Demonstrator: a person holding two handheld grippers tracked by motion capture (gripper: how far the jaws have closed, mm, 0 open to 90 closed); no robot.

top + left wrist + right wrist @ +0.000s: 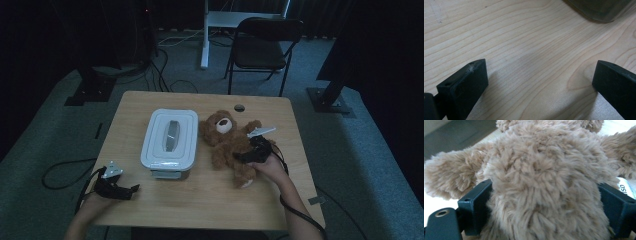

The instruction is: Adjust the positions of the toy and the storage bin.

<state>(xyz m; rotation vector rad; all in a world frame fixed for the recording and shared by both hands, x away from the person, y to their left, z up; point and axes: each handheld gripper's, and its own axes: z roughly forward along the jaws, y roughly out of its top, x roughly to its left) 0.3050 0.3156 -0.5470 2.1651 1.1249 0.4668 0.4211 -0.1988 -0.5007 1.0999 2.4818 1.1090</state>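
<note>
A brown teddy bear (pixel 225 135) lies on its back on the wooden table (pixel 210 200), right of centre. My right gripper (pixel 241 157) reaches in from the right at the bear's lower body. In the right gripper view its jaws stand wide on either side of the furry body (pixel 544 165), so the right gripper (pixel 544 202) is open around it. A white lidded box (pixel 170 137) sits left of the bear. My left gripper (pixel 133 189) rests low near the table's front left corner, open over bare wood (pixel 540 75).
A corner of the box (pixel 599 10) shows ahead of the left jaws. A white label (pixel 625 187) lies by the bear's side. A cable hole (pixel 239 107) is near the table's far edge. A black folding chair (pixel 265 45) stands beyond the table.
</note>
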